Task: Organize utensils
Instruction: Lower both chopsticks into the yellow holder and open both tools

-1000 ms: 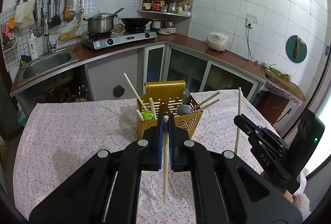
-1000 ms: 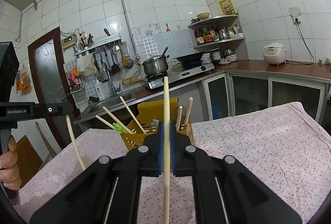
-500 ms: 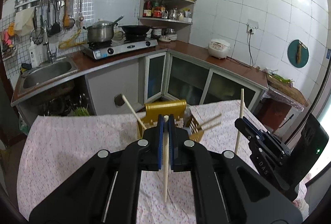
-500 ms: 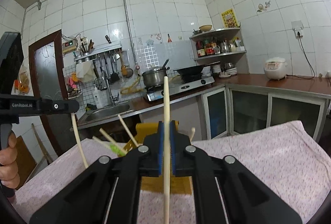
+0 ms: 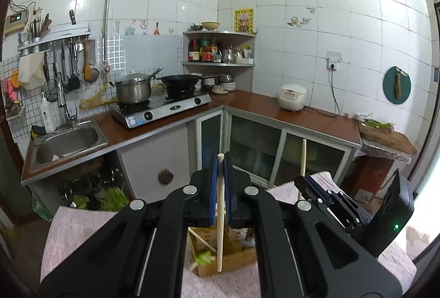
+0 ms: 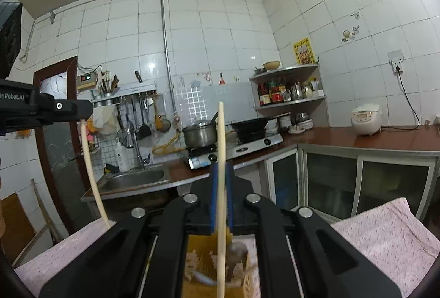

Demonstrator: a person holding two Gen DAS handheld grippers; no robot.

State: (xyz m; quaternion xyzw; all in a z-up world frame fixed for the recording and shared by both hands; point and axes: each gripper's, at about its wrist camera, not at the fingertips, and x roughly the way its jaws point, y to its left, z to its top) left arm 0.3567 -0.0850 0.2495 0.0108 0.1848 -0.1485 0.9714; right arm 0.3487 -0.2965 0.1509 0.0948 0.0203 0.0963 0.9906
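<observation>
Wooden chopsticks are clamped upright in both tools, one each. The left tool [image 5: 220, 188] has its blue pads pressed together on a pale chopstick [image 5: 220, 229] whose top barely clears the pads and whose lower end hangs in front of the yellow utensil holder [image 5: 233, 259]. The right tool [image 6: 220, 196] grips a second chopstick [image 6: 221, 160] that rises high above its pads. Compared with a second ago, both tools have risen: the holder, then standing clearly ahead on the pink floral bench [image 5: 79, 232], now sits low and blurred beneath the tool bodies, and the kitchen wall, stove [image 5: 162, 111] and sink [image 5: 66, 138] fill most of each view. Each tool also shows at the edge of the other's view.
</observation>
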